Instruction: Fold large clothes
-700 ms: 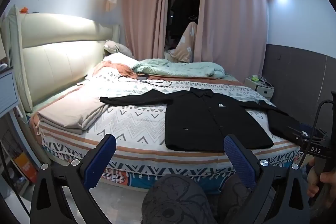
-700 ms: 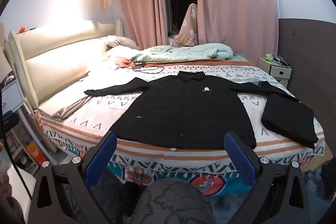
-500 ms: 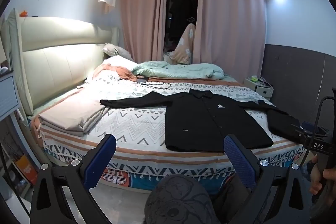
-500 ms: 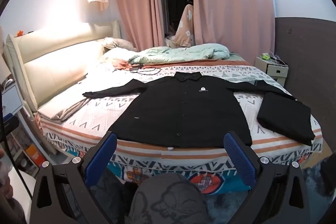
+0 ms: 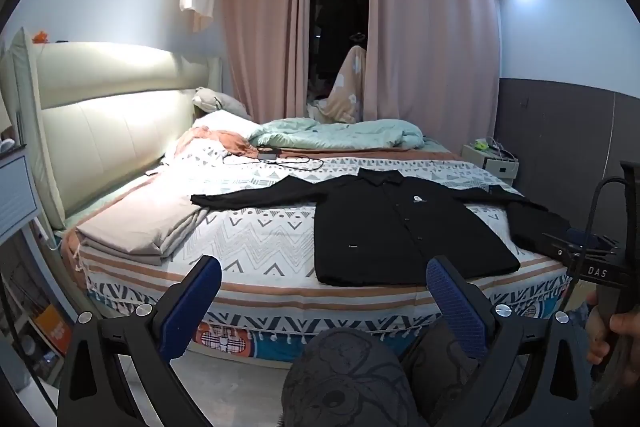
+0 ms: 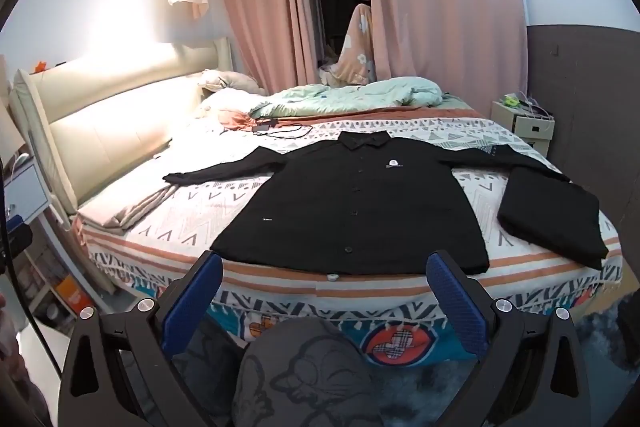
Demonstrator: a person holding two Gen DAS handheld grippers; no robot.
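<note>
A black button-up shirt [image 6: 352, 203] lies flat and face up on the bed [image 6: 280, 281], filling the middle of the right wrist frame; its collar points toward the far curtains, its hem runs along the near edge of the mattress, and a small white logo sits on the chest. One sleeve stretches out to the left of the frame, its cuff reaching a folded beige blanket [image 5: 140, 227]; the other sleeve runs right toward a folded black garment [image 6: 552, 219] lying at the right of the frame, near the bed's corner. Farther back, a rumpled mint-green quilt [image 6: 352, 95] and a dark cable [image 6: 284, 131] lie across the patterned bedspread, with pink curtains [image 6: 440, 7] behind and a small nightstand [image 6: 524, 123] at the right. The left claw [image 5: 324, 303] and the right claw [image 6: 324, 295] are both spread wide and released, grasping nothing, held short of the bed at the bottom of their frames. Between each claw and the mattress edge sits the person's knee in grey printed trousers [image 6: 304, 371].
</note>
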